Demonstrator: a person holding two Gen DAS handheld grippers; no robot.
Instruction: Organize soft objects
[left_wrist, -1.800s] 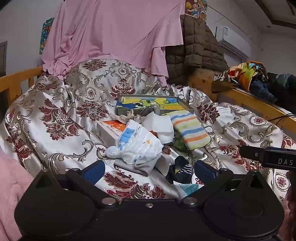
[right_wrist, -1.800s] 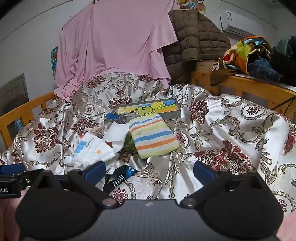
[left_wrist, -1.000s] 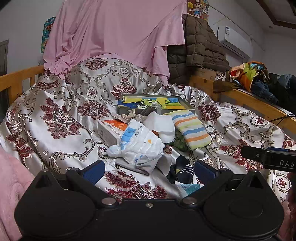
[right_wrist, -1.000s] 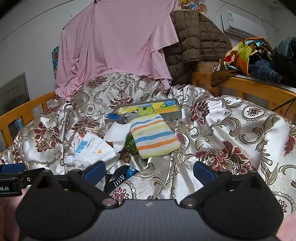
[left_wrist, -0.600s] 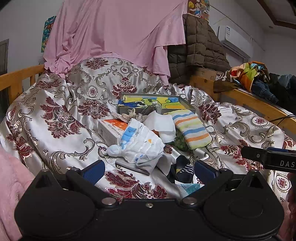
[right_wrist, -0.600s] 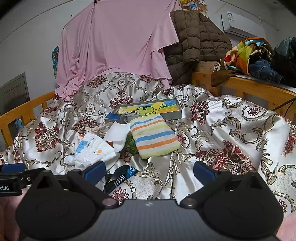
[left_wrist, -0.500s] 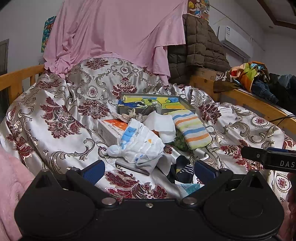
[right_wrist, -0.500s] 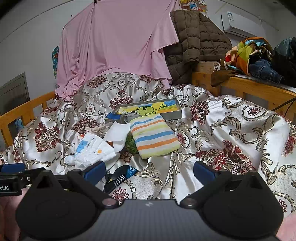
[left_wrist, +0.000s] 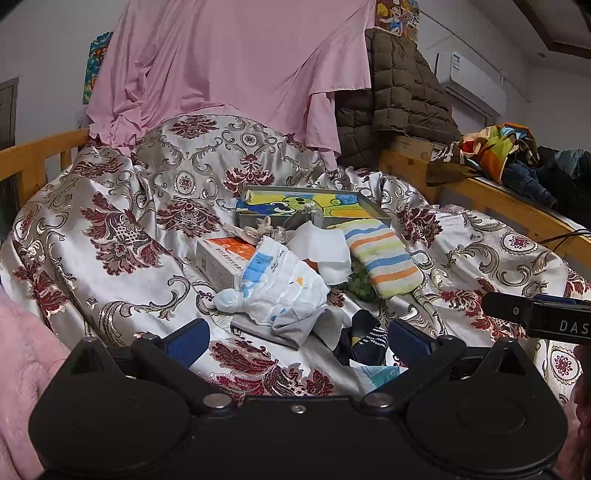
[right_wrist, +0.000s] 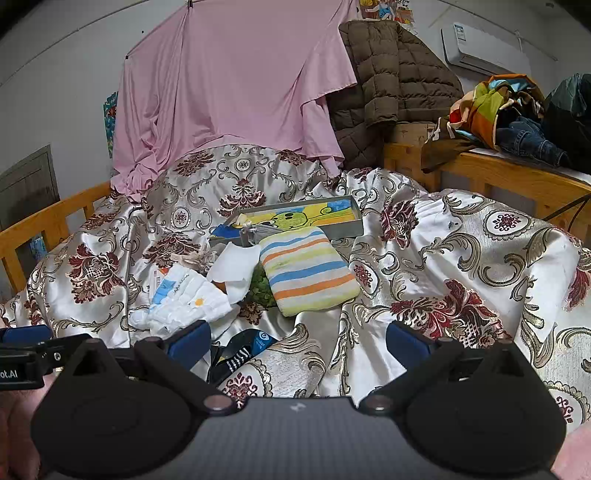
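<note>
Soft things lie heaped in one small pile on the floral satin bedspread (left_wrist: 122, 229) ahead of you. Your left gripper (left_wrist: 297, 338) hangs low over the near edge of that pile with its two blue-padded fingers (left_wrist: 186, 338) spread wide and nothing between them. Your right gripper (right_wrist: 297, 338) sits beside it, its own two fingers equally wide apart and empty.

Count what you have. One striped towel (right_wrist: 308, 271), folded, in blue, orange and yellow bands, lies at the right of the pile, just in front of one shallow cartoon-printed tray (right_wrist: 332, 216). One white cloth (right_wrist: 236, 267) is propped against the towel's left side, and a patch of something green (right_wrist: 262, 290) shows between them; what it is cannot be told. One white bundle with blue patches (left_wrist: 279, 286) lies at the left, overlapping one orange-and-white box (left_wrist: 221, 258). One grey cloth (left_wrist: 291, 326) pokes out beneath that bundle. One dark striped sock (left_wrist: 365, 338) lies nearest you, close to the left gripper's right finger.

Behind the bed hang one pink sheet (right_wrist: 229, 81) and one brown quilted jacket (right_wrist: 391, 77).
</note>
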